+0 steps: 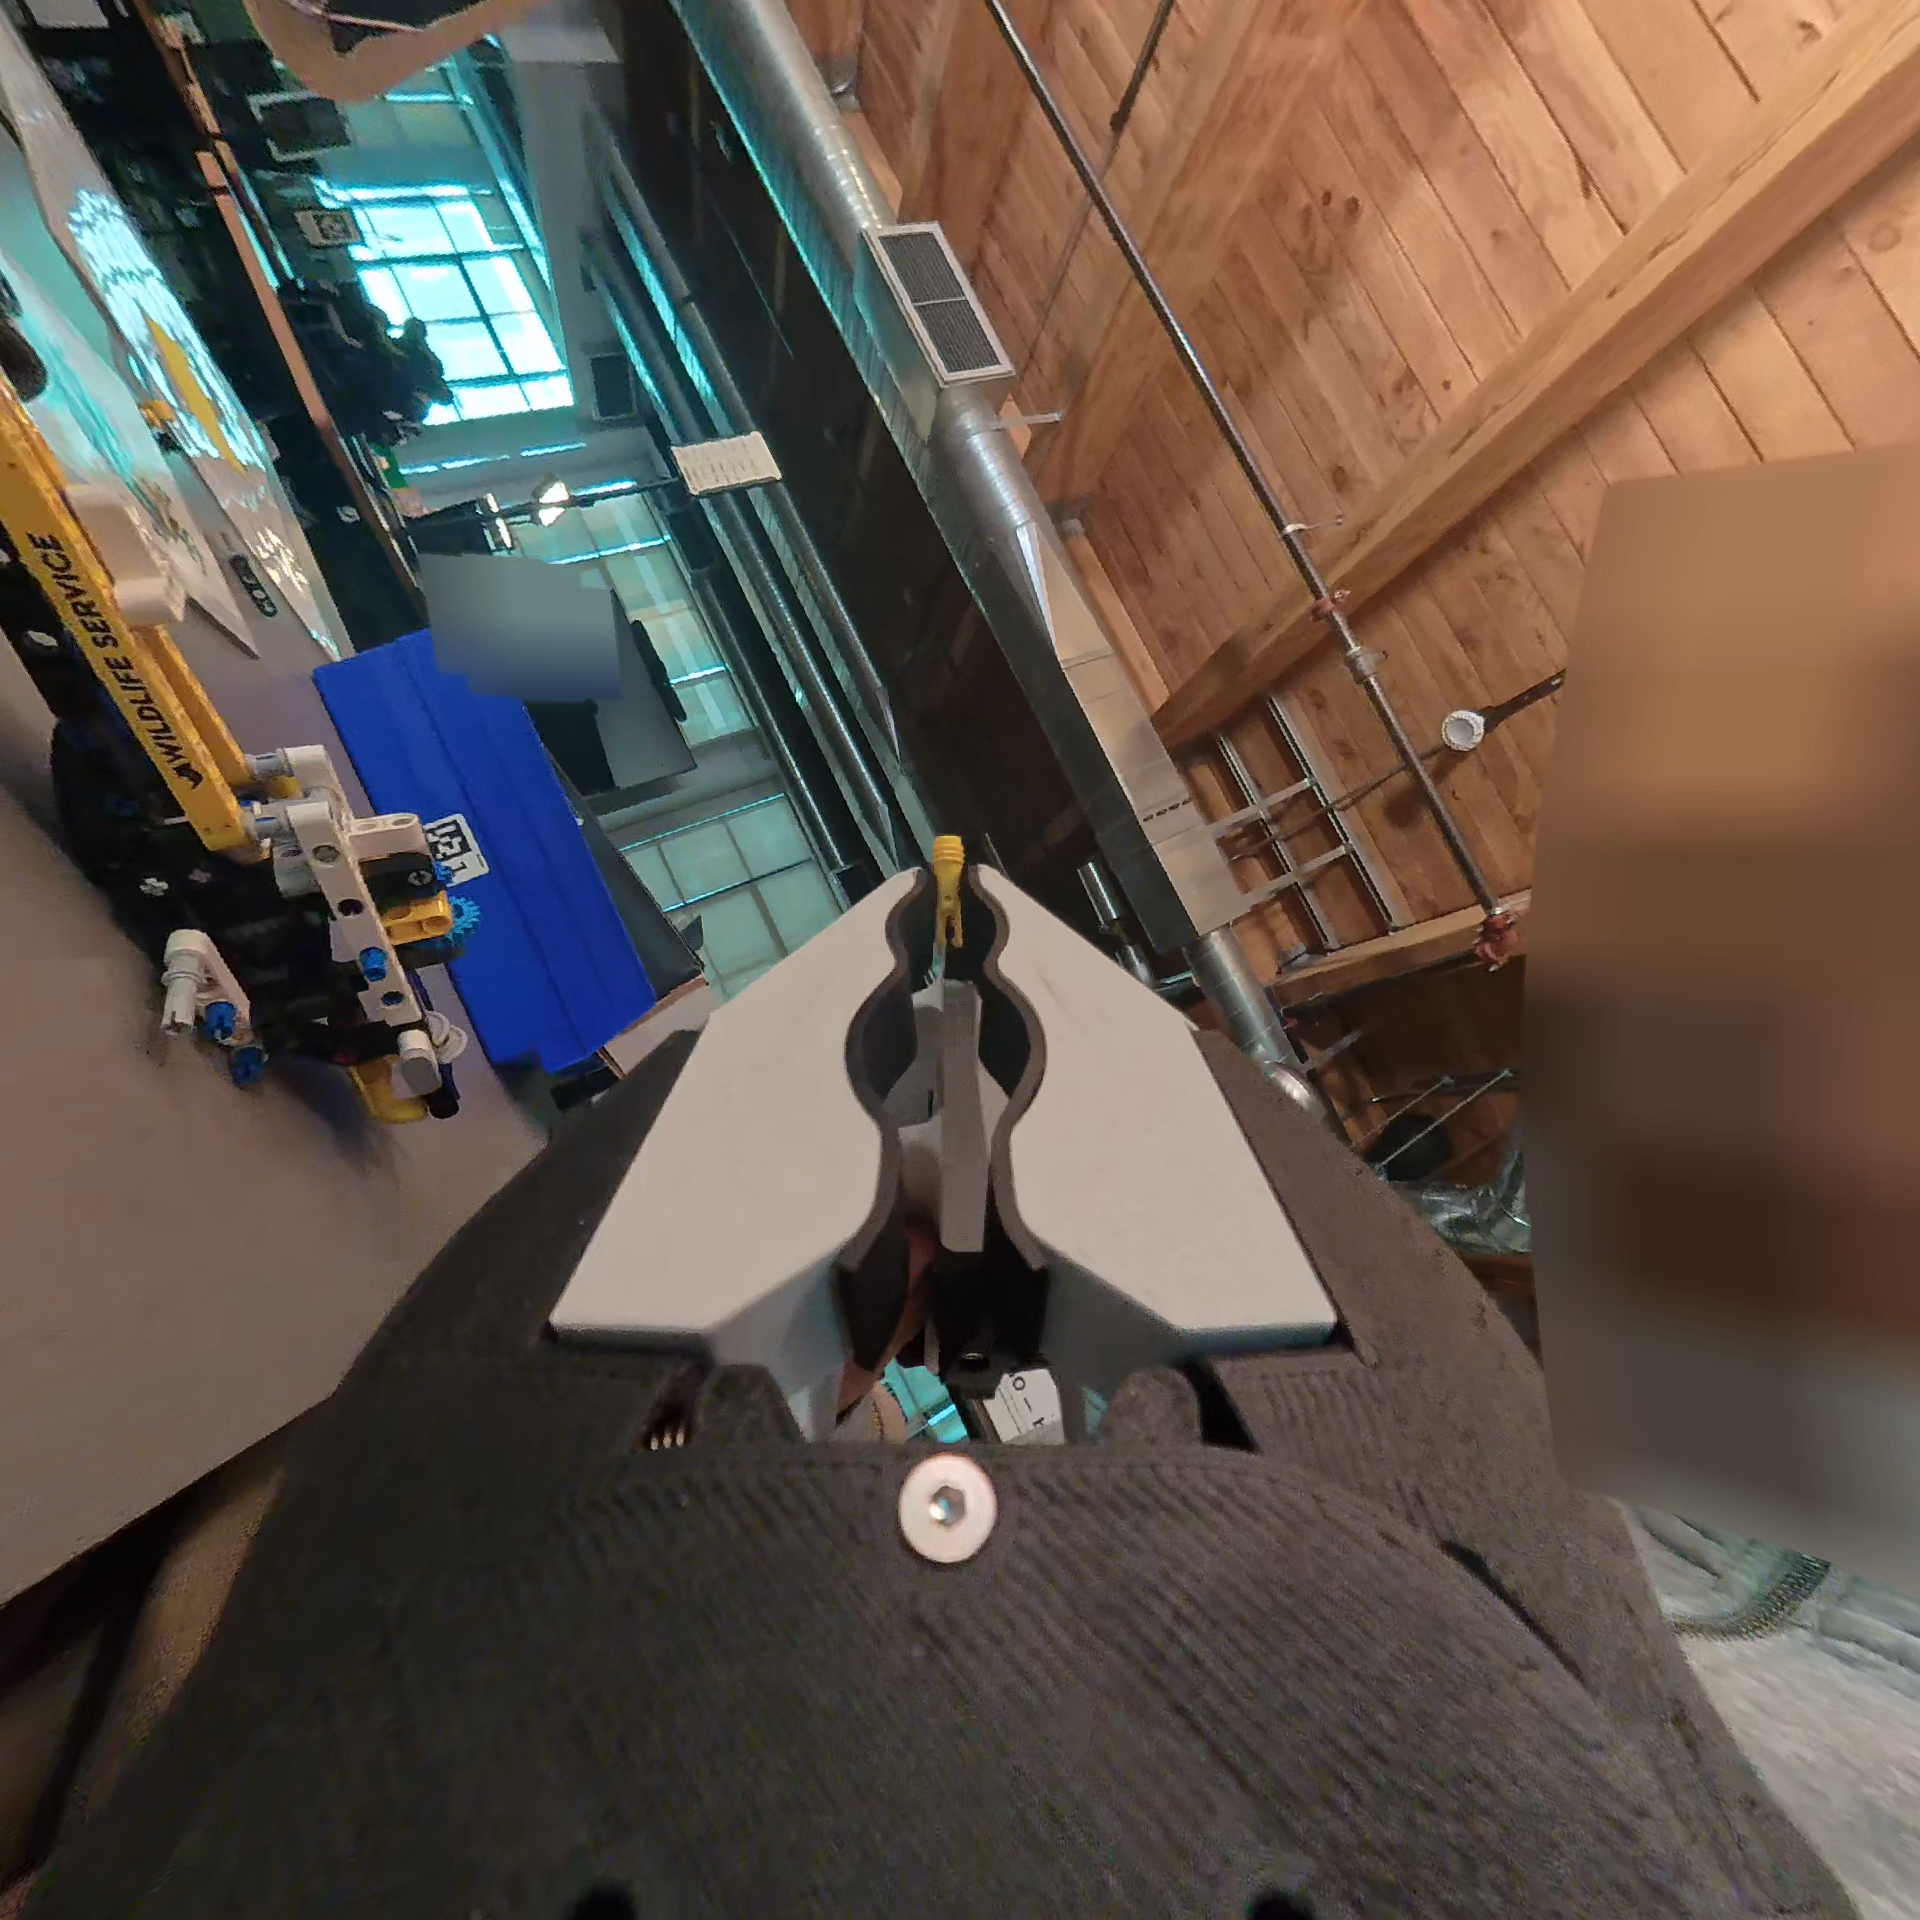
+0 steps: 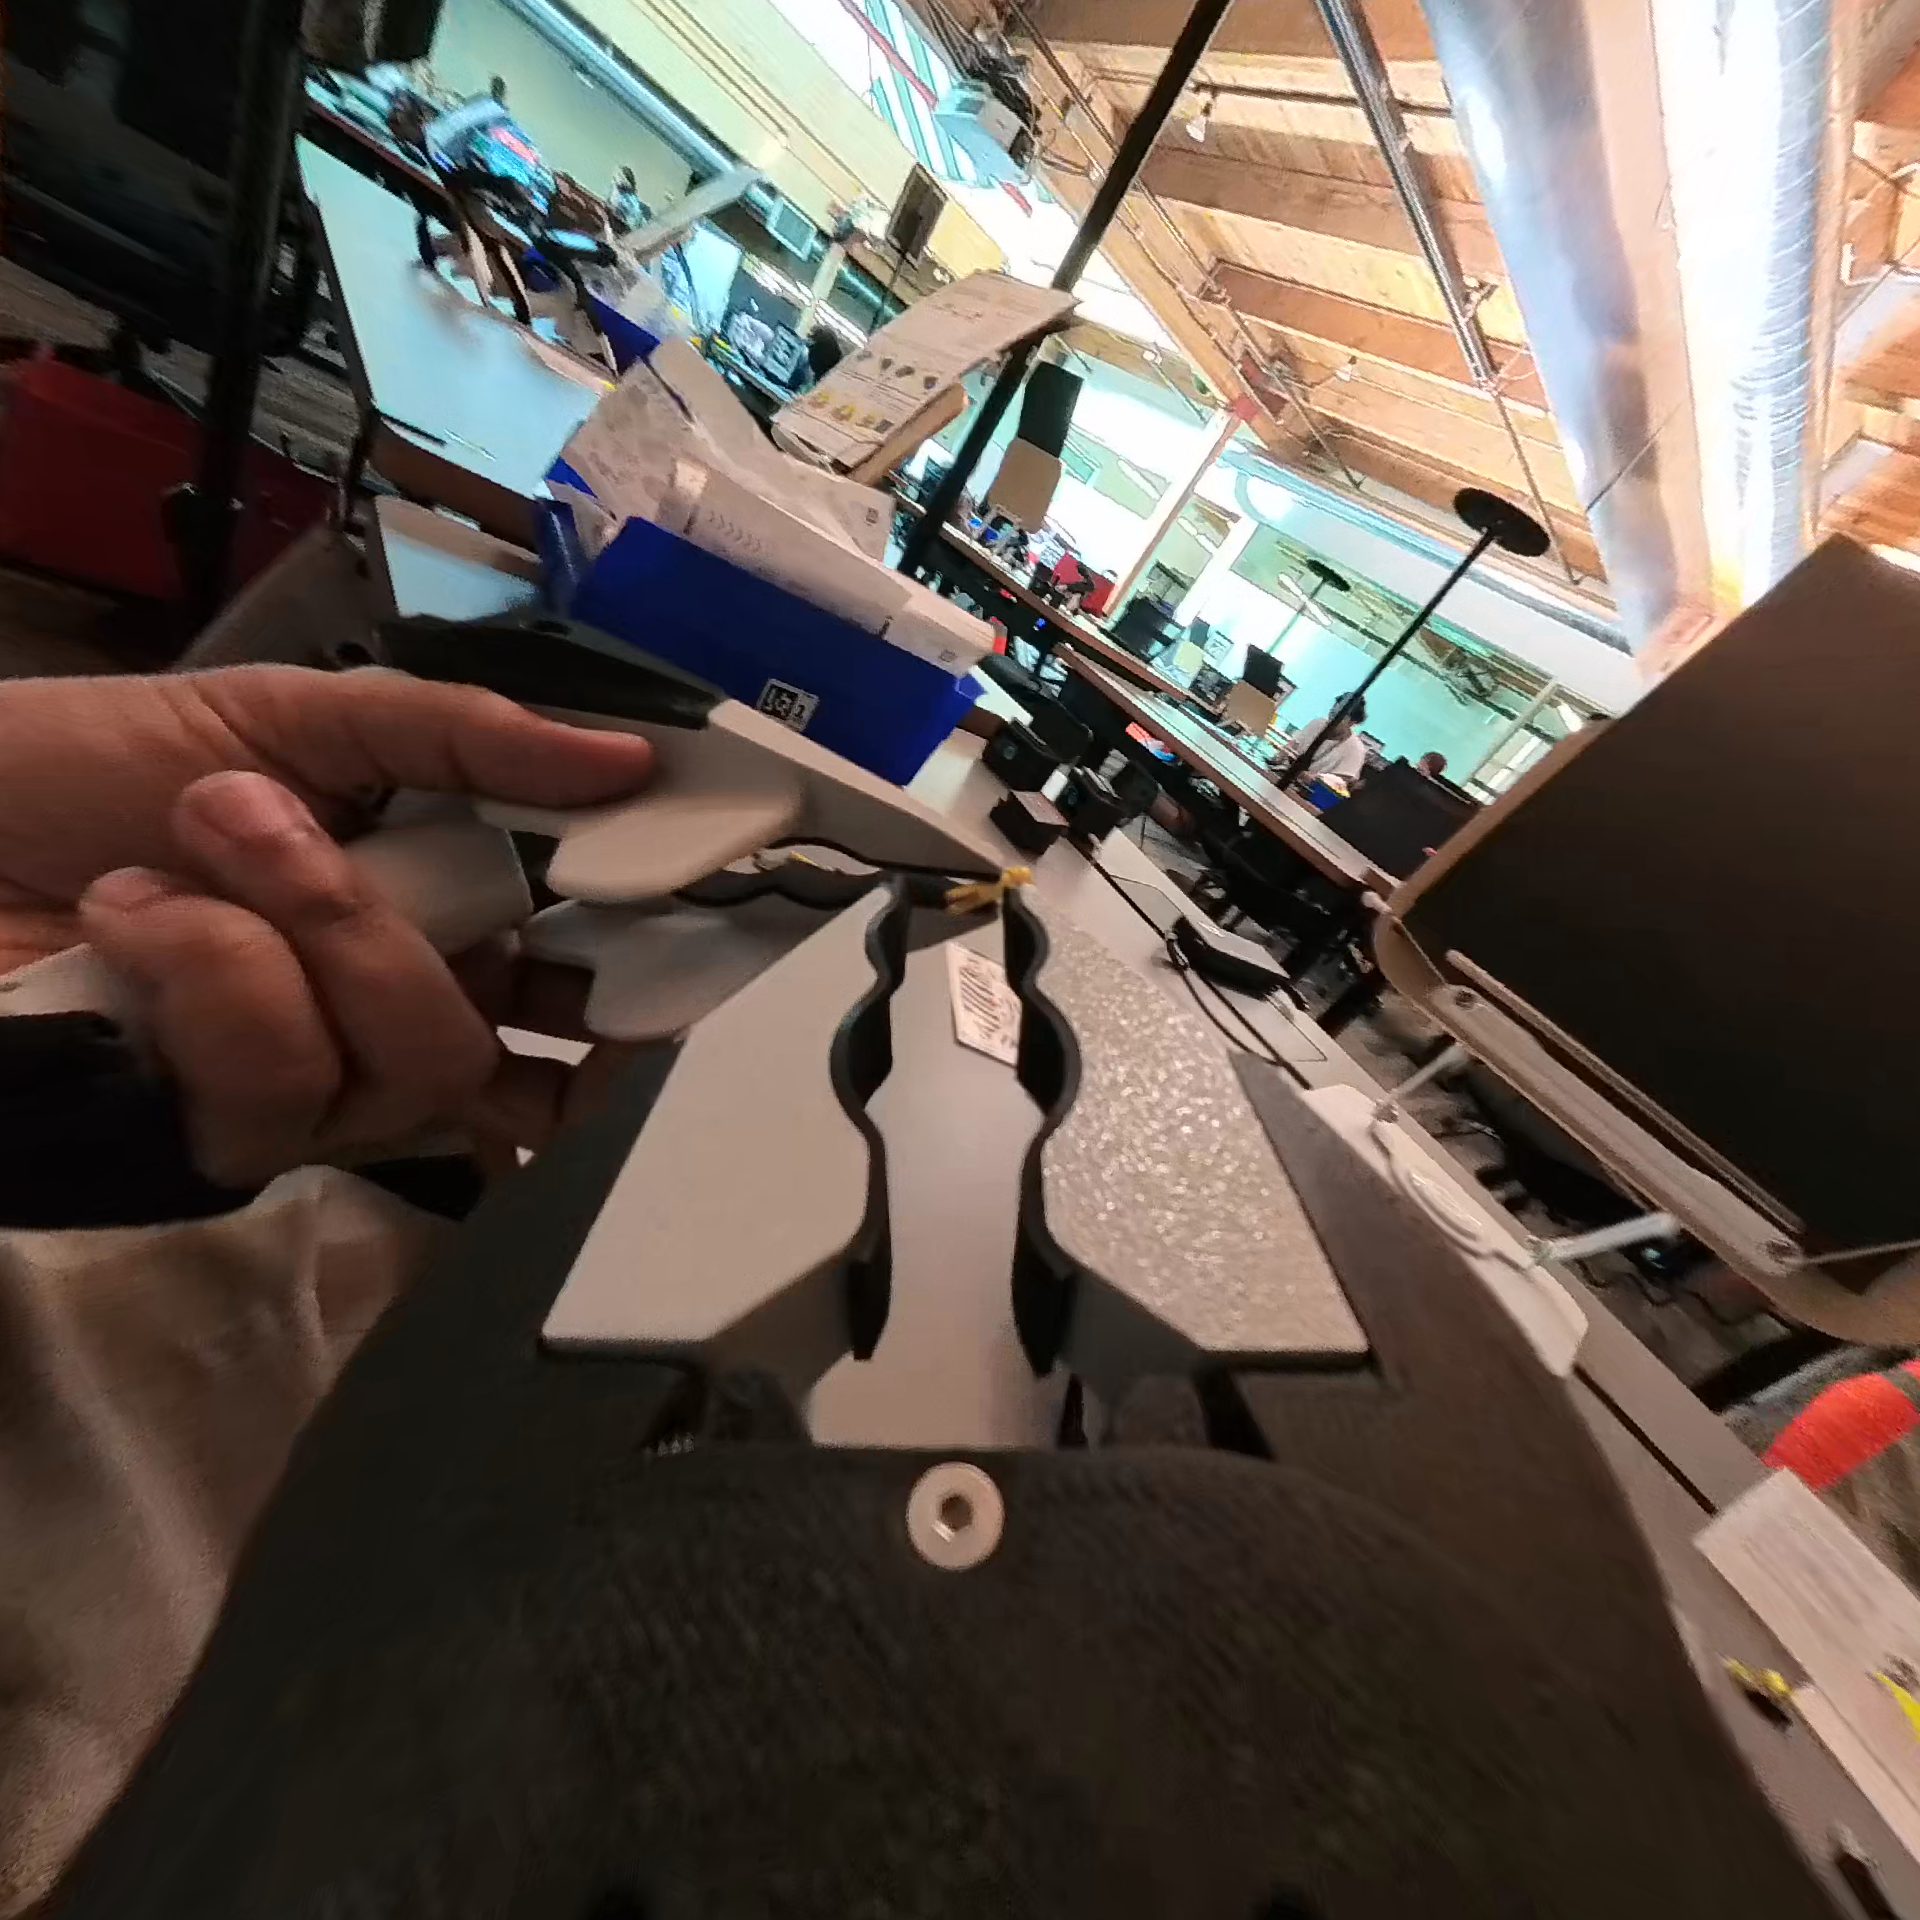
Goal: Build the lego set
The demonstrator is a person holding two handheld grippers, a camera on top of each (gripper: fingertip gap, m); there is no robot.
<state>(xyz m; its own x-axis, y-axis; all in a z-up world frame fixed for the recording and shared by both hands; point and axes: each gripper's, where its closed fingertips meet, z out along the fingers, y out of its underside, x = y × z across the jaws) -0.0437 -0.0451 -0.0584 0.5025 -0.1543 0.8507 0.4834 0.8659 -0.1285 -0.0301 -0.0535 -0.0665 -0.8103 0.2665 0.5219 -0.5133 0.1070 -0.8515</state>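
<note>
The left gripper (image 1: 948,902) pinches a small yellow peg (image 1: 948,883) at its tips, raised off the table; the right gripper (image 2: 951,904) is spread, its tips flanking that peg (image 2: 987,889); the half-built truck (image 1: 260,862) rests on the grey table (image 1: 156,1226) beside a blue bin (image 1: 478,831).

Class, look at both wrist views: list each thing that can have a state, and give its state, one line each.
Left tongs: shut on the yellow peg, raised off the table.
Yellow peg: pinched at the tips, one end poking out.
Right tongs: open, tips on either side of the peg.
Lego vehicle: partly built, resting on the table, untouched.
Blue bin: open-topped, holding white packets.
</note>
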